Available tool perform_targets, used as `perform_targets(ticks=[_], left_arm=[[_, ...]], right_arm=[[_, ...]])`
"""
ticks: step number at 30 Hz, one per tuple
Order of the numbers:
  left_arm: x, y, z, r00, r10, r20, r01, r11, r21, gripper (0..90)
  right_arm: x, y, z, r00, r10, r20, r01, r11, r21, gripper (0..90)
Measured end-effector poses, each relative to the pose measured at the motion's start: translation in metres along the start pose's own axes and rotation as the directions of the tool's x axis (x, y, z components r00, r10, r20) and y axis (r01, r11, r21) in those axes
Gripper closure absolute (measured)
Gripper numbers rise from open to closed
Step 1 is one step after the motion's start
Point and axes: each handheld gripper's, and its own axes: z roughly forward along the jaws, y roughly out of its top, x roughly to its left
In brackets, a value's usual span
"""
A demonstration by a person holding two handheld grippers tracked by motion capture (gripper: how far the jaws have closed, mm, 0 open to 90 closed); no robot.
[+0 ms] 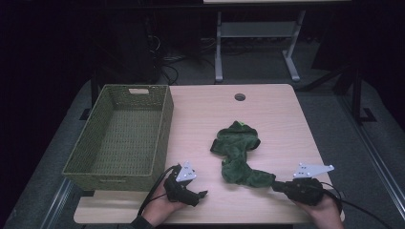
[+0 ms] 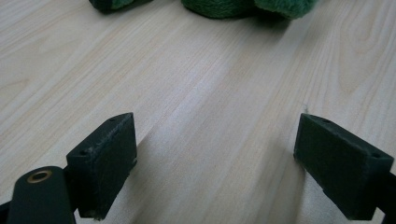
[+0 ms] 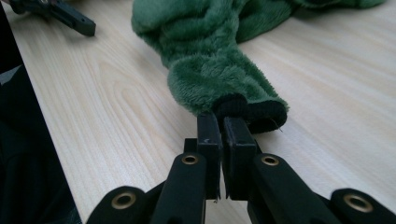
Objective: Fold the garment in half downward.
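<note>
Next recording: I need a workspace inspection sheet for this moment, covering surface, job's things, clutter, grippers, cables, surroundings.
Surface: light wooden table with a round cable hole near its far edge.
Job's things: green fleece garment lying crumpled at mid-table; dark cuff at its near end.
Clutter: empty green woven basket on the table's left side.
Grippers: right hand-held gripper shut on the cuff; left hand-held gripper open over bare wood, nothing between its jaws.
Cables: one trails from each gripper toward the near edge.
Surroundings: dark room, grey floor, legs of another table behind.
</note>
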Motion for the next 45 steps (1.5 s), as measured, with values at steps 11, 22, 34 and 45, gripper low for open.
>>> perform_targets(ticks=[11, 22, 34, 45], left_arm=[[0.000, 0.000, 0.000, 1.0000, 0.001, 0.000, -0.001, 1.0000, 0.001, 12.5], [0.000, 0.000, 0.000, 1.0000, -0.004, 0.000, 0.004, 1.0000, -0.003, 12.4], [0.000, 0.000, 0.000, 1.0000, -0.002, -0.001, 0.002, 1.0000, -0.002, 12.5], [0.000, 0.000, 0.000, 1.0000, 0.004, -0.002, -0.004, 1.0000, 0.003, 12.4]], right_arm=[[0.009, 0.029, -0.018, 0.9945, -0.102, -0.021, 0.101, 0.993, -0.062, 86.6], [0.015, 0.072, 0.010, 0.9783, -0.190, -0.082, 0.183, 0.979, -0.093, 86.5], [0.019, 0.102, 0.050, 0.9571, -0.234, -0.171, 0.224, 0.972, -0.077, 84.0], [0.016, 0.116, 0.062, 0.9751, -0.199, -0.098, 0.191, 0.977, -0.090, 81.1]])
